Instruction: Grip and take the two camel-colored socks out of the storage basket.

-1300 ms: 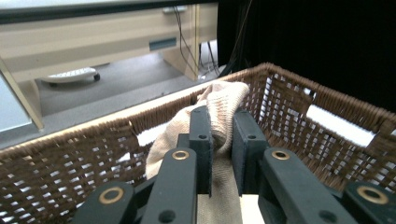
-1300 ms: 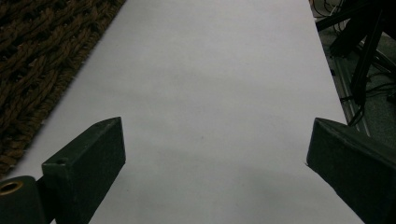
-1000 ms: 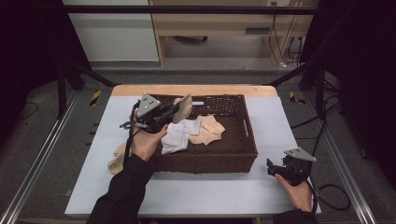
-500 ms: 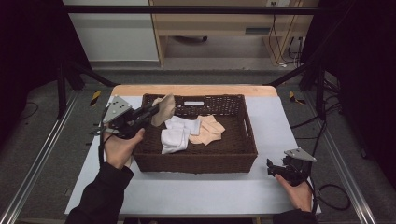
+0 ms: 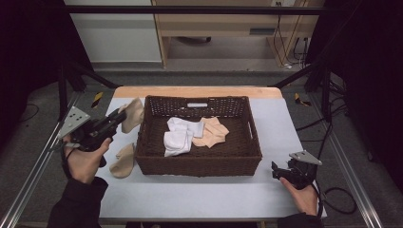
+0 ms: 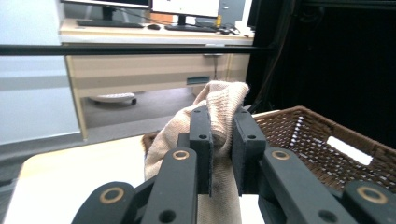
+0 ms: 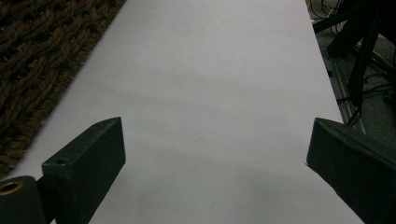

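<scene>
A dark wicker basket [image 5: 199, 164] stands mid-table with a white sock [image 5: 179, 137] and a peach sock [image 5: 212, 132] inside. My left gripper [image 5: 119, 117] is left of the basket, above the table, shut on a beige sock [image 5: 133, 114] that hangs from its jaws. In the left gripper view the beige sock [image 6: 219, 100] is pinched between the two black pads [image 6: 201, 135]. A second beige sock [image 5: 122, 161] lies on the table by the basket's front left corner. My right gripper [image 5: 278, 172] rests at the front right of the table, jaws wide open [image 7: 212, 154] over bare white surface.
The white table top [image 5: 190, 197] has free room in front of and to the right of the basket. The basket's wall [image 7: 42, 56] lies left of the right gripper. Metal frame rails [image 5: 354, 180] run along both table sides. A desk [image 6: 140, 70] stands beyond.
My left gripper has carried the beige sock out of the basket, leftward over its rim to the table's left side. The right gripper has stayed still.
</scene>
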Demonstrator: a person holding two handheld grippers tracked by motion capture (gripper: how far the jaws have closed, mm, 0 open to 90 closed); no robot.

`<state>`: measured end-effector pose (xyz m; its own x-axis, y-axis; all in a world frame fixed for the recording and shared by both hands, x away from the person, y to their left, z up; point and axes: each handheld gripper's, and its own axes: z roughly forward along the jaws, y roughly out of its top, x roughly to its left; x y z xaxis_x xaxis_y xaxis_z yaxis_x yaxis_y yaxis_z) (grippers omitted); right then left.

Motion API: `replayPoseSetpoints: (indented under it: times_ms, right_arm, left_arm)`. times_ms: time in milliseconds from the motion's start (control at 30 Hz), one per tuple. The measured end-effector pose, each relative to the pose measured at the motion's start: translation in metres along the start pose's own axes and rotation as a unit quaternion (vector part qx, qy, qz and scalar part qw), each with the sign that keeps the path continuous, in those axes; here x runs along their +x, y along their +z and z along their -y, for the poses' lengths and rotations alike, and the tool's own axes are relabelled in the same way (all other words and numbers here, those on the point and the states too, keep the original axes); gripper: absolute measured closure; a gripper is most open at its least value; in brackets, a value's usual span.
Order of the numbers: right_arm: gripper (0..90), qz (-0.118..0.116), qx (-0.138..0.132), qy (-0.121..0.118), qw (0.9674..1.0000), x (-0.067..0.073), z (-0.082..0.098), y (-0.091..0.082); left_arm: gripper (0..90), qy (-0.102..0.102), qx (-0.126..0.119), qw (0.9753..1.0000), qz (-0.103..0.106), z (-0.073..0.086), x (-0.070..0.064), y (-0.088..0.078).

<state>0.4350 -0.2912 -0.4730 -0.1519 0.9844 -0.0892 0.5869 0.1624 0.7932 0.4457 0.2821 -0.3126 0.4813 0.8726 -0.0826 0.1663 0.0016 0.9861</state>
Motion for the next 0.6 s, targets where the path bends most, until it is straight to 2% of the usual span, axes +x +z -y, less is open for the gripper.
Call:
replayPoseSetpoints:
  times_ms: [33, 100, 200, 467, 600]
  right_arm:
    - [4.8, 0.0, 0.0, 0.0, 1.0, 0.0, 0.0, 0.0]
    - [4.8, 0.001, 0.0, -0.001, 1.0, 0.0, 0.0, 0.0]
    - [4.8, 0.001, -0.001, 0.0, 1.0, 0.0, 0.0, 0.0]
    - [4.8, 0.001, 0.0, -0.001, 1.0, -0.001, 0.0, 0.0]
    - [4.8, 0.001, 0.0, -0.001, 1.0, -0.001, 0.0, 0.0]
  left_arm:
    - [79.9, 0.0, 0.0, 1.0, 0.0, 0.0, 0.0, 0.0]
    - [79.9, -0.008, -0.002, 0.9999, -0.01, 0.007, 0.011, -0.009]
    - [79.9, -0.016, 0.0, 0.9997, -0.017, 0.012, 0.018, -0.014]
    - [79.9, -0.028, 0.027, 0.9984, -0.042, 0.036, 0.037, -0.023]
    - [79.9, -0.027, 0.038, 0.9974, -0.054, 0.045, 0.044, -0.026]
